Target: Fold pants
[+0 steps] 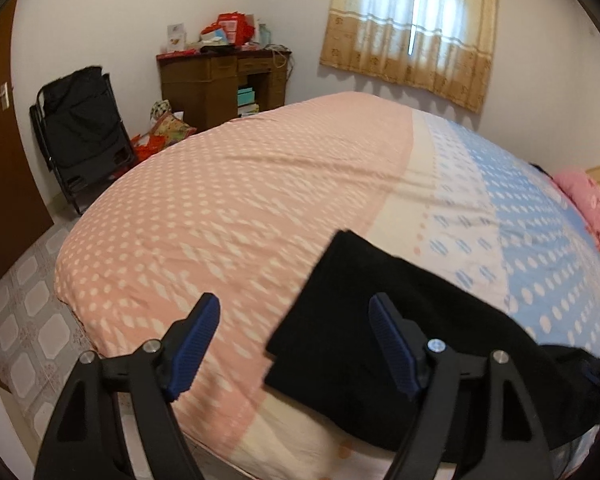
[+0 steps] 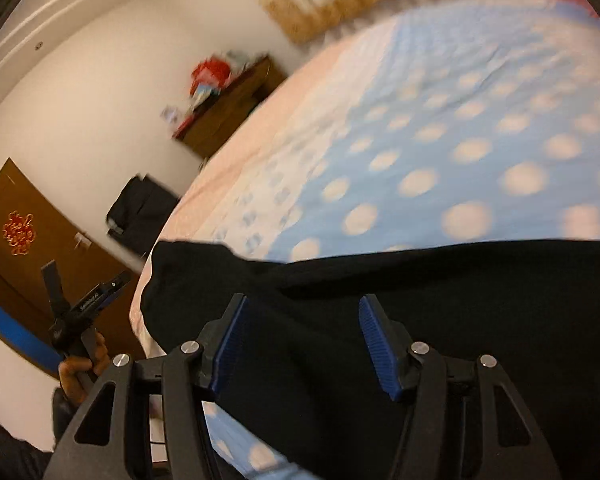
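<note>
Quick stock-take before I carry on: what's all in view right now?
pants: one, black, folded, near edge of bed
bed cover: one, pink and blue with pale dots, over the bed
desk: one, brown, far wall, red clutter on top
chair: one, black, folded, by the door
door: one, brown, red ornament
curtain: one, tan, over window
pillow: one, pink, right end of bed
left tool: open, empty
right tool: open, over pants
hand: one, holding left tool
</note>
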The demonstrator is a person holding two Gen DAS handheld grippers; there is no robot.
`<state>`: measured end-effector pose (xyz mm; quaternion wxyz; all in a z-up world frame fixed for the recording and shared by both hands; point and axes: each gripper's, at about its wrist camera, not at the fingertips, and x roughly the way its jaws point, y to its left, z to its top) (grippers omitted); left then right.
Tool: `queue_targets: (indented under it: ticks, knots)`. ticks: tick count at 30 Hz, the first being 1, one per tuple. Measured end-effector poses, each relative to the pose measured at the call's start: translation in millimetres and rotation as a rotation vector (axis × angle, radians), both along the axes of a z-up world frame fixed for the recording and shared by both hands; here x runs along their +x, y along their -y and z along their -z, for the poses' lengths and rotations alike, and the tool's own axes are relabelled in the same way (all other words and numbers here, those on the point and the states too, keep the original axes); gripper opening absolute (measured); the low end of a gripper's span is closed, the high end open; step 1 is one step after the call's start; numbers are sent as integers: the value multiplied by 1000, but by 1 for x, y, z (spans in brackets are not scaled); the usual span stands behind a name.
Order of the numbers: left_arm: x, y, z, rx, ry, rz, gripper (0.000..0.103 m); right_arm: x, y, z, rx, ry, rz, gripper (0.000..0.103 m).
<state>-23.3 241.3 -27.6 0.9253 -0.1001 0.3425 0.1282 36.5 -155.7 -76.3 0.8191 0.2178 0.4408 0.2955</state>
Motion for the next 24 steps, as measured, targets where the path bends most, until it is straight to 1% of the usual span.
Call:
queue_targets:
  ticks: [2,4,6,9,12,15,19,22,24]
  knots:
    - [1,11,5,46,-6,12,80,6,-22,9,8,-31,-51,59]
    - [3,19,10,103,-19,23,79,7,-45,13,-8,-32,-103,59]
    - [7,23,14,129,-36,33,79,7,-60,12,-5,-39,-149,59]
    - [12,23,18,115,-54,47,79,13,-79,14,54,-88,-225,59]
    - [15,23,22,108,-69,53,79,22,-97,16,40,-92,-256,59]
    - [16,22,26,98,-77,50,79,34,-114,23,102,-145,-284,59]
    - [14,20,23,96,-67,51,80,48,-144,25,165,-173,-358,61]
    - [12,14,14,97,-42,56,80,61,-156,23,193,-162,-379,61]
    - [11,8,9,97,-30,46,80,76,-153,17,219,-141,-351,61]
